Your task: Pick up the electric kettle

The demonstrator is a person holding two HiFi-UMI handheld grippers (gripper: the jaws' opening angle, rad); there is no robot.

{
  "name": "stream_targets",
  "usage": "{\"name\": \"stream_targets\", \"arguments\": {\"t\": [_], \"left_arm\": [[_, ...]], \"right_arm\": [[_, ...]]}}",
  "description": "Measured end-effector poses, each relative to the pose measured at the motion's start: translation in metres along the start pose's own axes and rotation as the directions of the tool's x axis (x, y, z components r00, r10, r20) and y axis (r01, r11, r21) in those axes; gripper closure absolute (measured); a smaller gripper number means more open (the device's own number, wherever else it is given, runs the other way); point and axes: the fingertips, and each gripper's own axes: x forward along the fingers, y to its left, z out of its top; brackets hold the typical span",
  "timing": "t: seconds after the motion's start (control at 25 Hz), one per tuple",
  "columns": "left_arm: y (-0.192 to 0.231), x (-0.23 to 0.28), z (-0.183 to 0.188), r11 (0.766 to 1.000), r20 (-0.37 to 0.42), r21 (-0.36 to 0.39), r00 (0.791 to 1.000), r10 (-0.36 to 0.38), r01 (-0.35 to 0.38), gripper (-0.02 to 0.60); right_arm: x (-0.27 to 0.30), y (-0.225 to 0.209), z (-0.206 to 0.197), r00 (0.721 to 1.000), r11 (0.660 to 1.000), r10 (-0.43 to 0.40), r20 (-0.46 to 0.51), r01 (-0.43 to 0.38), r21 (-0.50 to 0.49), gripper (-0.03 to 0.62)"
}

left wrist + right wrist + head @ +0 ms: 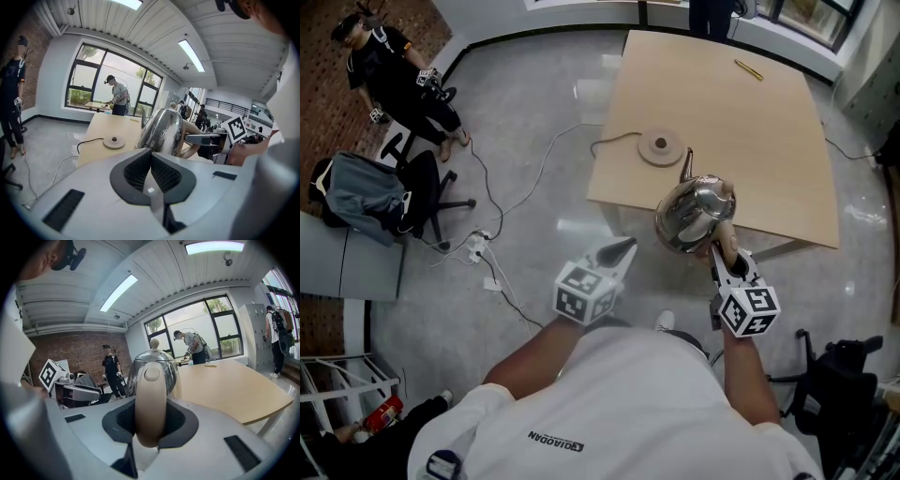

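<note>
right gripper [724, 255] clamps handle [150, 394] of kettle [694, 214] | left gripper [626, 246] closed, empty | kettle off base [662, 147], pickup looks done

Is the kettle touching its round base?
Apart. Head view: the kettle hangs from the right gripper, clear of the base lying bare on the table.

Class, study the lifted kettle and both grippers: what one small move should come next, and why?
Probably raise the kettle slightly and hold it upright. The right gripper alone clamps its handle, it hangs clear of its base by the edge of the table, and the left gripper is shut and empty.
</note>
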Motion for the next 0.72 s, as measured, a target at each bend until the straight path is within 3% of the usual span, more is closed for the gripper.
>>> {"name": "stream_targets", "arguments": {"t": [0.72], "left_arm": [[0.001, -0.0027, -0.0043, 1.0, -0.002, 0.008, 1.0, 0.009, -0.009, 0.586]], "right_arm": [[-0.0004, 0.0029, -0.005, 1.0, 0.999, 0.016, -0.021, -0.017, -0.036, 0.5]]}}
